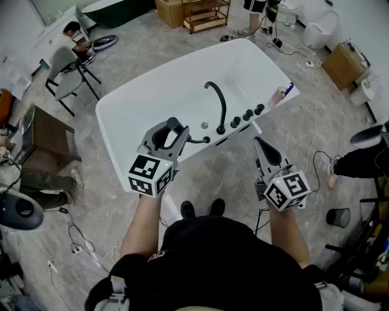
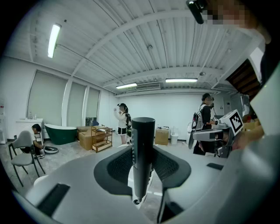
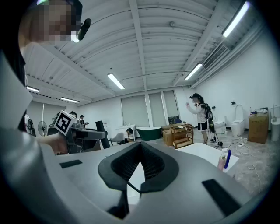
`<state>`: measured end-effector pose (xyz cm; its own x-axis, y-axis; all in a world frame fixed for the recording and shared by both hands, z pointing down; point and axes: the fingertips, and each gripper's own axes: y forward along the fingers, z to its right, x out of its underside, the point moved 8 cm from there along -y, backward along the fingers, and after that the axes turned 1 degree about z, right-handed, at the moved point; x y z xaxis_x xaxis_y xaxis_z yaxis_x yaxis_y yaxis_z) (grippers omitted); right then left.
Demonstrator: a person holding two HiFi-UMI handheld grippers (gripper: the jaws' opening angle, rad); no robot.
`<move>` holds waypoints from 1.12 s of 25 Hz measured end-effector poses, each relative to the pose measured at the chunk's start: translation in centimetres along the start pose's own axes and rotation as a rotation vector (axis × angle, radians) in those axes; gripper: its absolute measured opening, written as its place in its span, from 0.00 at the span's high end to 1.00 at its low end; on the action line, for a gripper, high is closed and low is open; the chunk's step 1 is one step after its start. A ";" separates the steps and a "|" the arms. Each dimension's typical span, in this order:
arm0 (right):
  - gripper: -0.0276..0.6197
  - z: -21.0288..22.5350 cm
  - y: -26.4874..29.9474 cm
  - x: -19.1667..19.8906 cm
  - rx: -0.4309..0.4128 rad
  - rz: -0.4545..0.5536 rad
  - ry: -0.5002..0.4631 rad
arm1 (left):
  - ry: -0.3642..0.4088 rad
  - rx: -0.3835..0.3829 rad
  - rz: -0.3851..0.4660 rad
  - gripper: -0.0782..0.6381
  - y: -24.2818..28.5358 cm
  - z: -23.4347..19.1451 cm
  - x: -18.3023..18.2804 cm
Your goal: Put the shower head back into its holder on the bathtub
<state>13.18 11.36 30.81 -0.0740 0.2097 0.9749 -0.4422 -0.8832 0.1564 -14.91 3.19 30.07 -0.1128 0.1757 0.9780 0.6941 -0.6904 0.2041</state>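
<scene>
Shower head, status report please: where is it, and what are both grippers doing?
Left gripper shut on shower head, upright. Right gripper shut, empty. Not yet back on bathtub rim; faucet stands nearby, path looks clear.

This is a large open test room or workshop for bathroom fittings, not a real bathroom. A white bathtub [image 1: 121,112] stands free in the middle of a grey stone-patterned floor [image 1: 109,200], and a green bathtub [image 2: 60,133] sits by the far wall. Toilets [image 1: 321,29] stand loose along one side, near cardboard boxes [image 1: 343,65] and a wooden shelf [image 1: 206,13]. Cables [image 1: 314,130] trail over the floor. A person [image 1: 70,35] sits low beside a folding chair [image 1: 63,64], and another person [image 2: 121,122] stands out in the open. Strip lights [image 2: 54,39] hang under a ribbed white ceiling [image 2: 144,43].
</scene>
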 end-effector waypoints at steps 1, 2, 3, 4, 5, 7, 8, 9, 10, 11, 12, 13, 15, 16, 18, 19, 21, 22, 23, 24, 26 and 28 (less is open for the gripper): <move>0.94 0.2 0.0 -0.1 -0.001 0.001 -0.001 | 0.002 -0.001 -0.005 0.69 0.2 0.1 0.1; 0.94 0.3 0.0 -0.1 -0.003 0.003 -0.001 | 0.002 -0.002 -0.010 0.69 0.4 0.3 0.2; 0.94 0.5 0.0 -0.1 -0.005 0.004 -0.002 | 0.001 -0.003 -0.013 0.69 0.5 0.4 0.3; 0.94 0.6 0.0 -0.2 -0.008 0.005 -0.002 | -0.002 -0.004 -0.014 0.69 0.7 0.6 0.3; 0.94 0.7 0.0 -0.2 -0.012 0.006 -0.001 | -0.006 -0.005 -0.014 0.69 0.7 0.8 0.3; 0.94 1.1 -0.2 -0.1 -0.018 0.007 0.000 | -0.012 -0.005 -0.011 0.69 0.9 1.3 0.3; 0.94 1.3 -0.3 0.0 -0.021 0.006 0.001 | -0.011 -0.004 -0.011 0.69 1.1 1.6 0.3; 0.94 1.5 -0.4 0.0 -0.023 0.007 0.002 | -0.009 0.000 -0.011 0.69 1.2 2.0 0.3; 0.94 1.6 -0.4 0.1 -0.025 0.008 0.004 | -0.007 0.004 -0.012 0.69 1.4 2.3 0.3; 0.94 1.8 -0.4 0.1 -0.027 0.010 0.006 | -0.005 0.010 -0.014 0.69 1.6 2.7 0.4; 0.94 2.0 -0.5 0.2 -0.029 0.012 0.008 | -0.003 0.017 -0.019 0.69 1.9 3.0 0.5; 0.94 2.2 -0.5 0.2 -0.031 0.014 0.011 | -0.003 0.022 -0.024 0.69 2.2 3.4 0.6; 0.94 2.7 -0.7 0.1 -0.032 0.017 0.010 | -0.004 0.031 -0.033 0.69 2.8 4.2 0.7; 0.94 3.0 -0.8 0.0 -0.031 0.014 -0.005 | -0.004 0.034 -0.037 0.69 3.2 4.6 0.6; 0.94 3.3 -1.0 -0.2 -0.028 -0.003 -0.068 | -0.005 0.038 -0.043 0.69 3.9 5.6 0.5; 0.94 3.3 -1.2 -0.3 -0.032 -0.012 -0.101 | -0.005 0.038 -0.047 0.69 4.3 6.1 0.4; 0.94 3.5 -1.3 -0.2 -0.056 -0.021 -0.129 | 0.001 0.034 -0.055 0.69 5.2 6.8 0.3; 0.94 3.6 -1.2 0.0 -0.075 -0.024 -0.130 | 0.008 0.031 -0.059 0.69 5.6 7.1 0.2; 0.94 3.7 -1.2 0.2 -0.093 -0.028 -0.128 | 0.015 0.030 -0.062 0.69 6.0 7.4 0.1; 0.94 3.7 -1.2 0.4 -0.102 -0.035 -0.124 | 0.022 0.031 -0.064 0.69 6.3 7.5 0.0; 0.94 3.9 -1.1 0.6 -0.098 -0.051 -0.108 | 0.025 0.035 -0.061 0.69 6.7 7.4 -0.1; 0.94 4.2 -0.7 0.9 -0.081 -0.060 -0.079 | 0.017 0.042 -0.041 0.69 6.8 6.6 -0.8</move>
<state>17.16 10.37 32.21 0.0241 0.2243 0.9742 -0.5146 -0.8327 0.2045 -5.43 3.00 30.40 -0.1538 0.1912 0.9694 0.7177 -0.6527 0.2426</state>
